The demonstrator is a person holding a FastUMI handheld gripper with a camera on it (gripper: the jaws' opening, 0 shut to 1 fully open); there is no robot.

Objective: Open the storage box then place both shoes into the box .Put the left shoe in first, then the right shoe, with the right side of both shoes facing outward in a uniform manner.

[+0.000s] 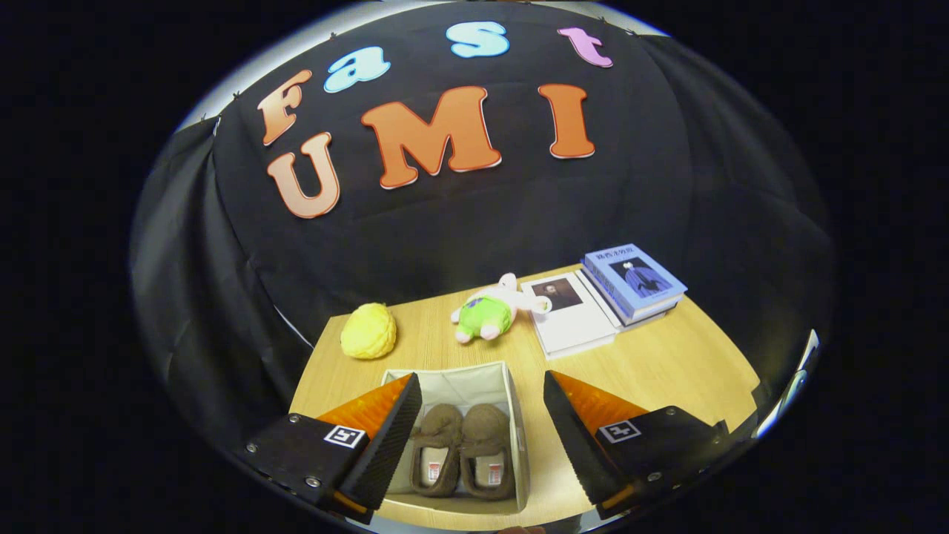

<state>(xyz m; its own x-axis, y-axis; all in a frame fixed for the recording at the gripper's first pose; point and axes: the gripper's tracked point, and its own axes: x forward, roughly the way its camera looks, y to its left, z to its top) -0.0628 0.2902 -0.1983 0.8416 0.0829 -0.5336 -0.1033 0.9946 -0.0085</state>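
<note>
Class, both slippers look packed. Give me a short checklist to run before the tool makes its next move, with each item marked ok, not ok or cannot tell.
1. Storage box open: ok.
2. Left slipper inside the box: ok.
3. Right slipper inside, beside it: ok.
4. Tool open, holding nothing: ok.
5. Both slippers facing the same way: ok; right sides outward: cannot tell.
6. Yellow toy and plush doll apart from the box: ok.

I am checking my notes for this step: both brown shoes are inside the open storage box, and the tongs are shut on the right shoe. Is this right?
Not fully. In the gripper view both brown shoes do sit inside the open storage box, but the tongs are open, one finger on either side of the box, pressing on neither shoe.
</note>
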